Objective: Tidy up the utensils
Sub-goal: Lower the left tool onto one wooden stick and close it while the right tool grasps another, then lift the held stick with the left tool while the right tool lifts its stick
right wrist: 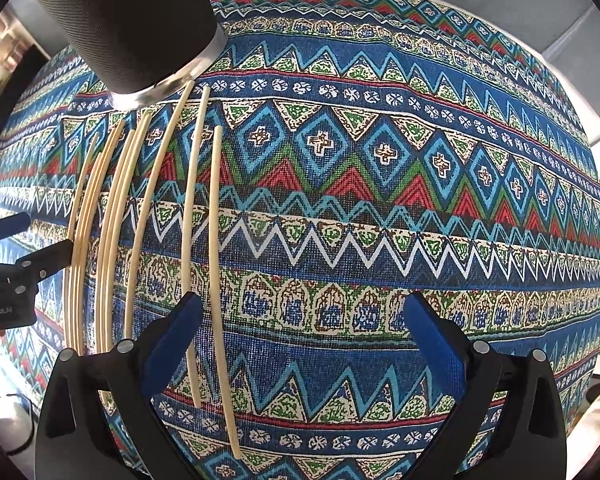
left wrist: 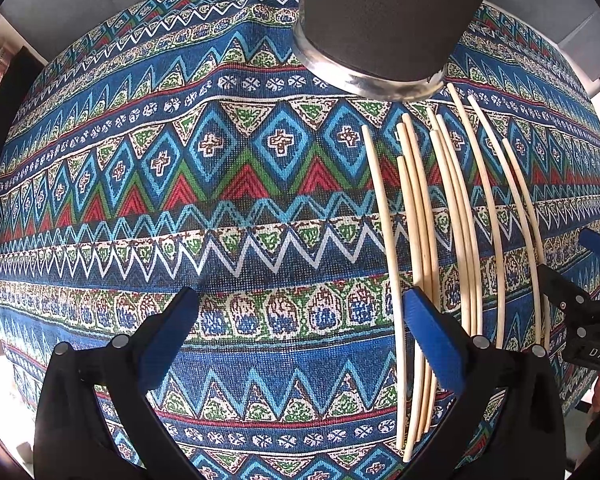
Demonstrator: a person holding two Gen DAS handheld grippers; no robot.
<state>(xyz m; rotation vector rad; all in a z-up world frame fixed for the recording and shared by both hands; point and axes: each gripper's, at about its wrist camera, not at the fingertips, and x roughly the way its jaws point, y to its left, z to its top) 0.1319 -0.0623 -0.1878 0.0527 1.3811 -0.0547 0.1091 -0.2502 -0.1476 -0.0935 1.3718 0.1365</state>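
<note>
Several pale chopsticks lie side by side on the patterned cloth, pointing toward a dark mesh utensil holder with a metal base. My left gripper is open and empty; its right finger is over the leftmost chopsticks. In the right wrist view the chopsticks lie to the left, below the holder. My right gripper is open and empty; its left finger is over two chopsticks. Each gripper shows at the edge of the other's view.
A blue, red and green patterned cloth covers the table. The other gripper shows at the right edge of the left wrist view and at the left edge of the right wrist view. Grey wall behind.
</note>
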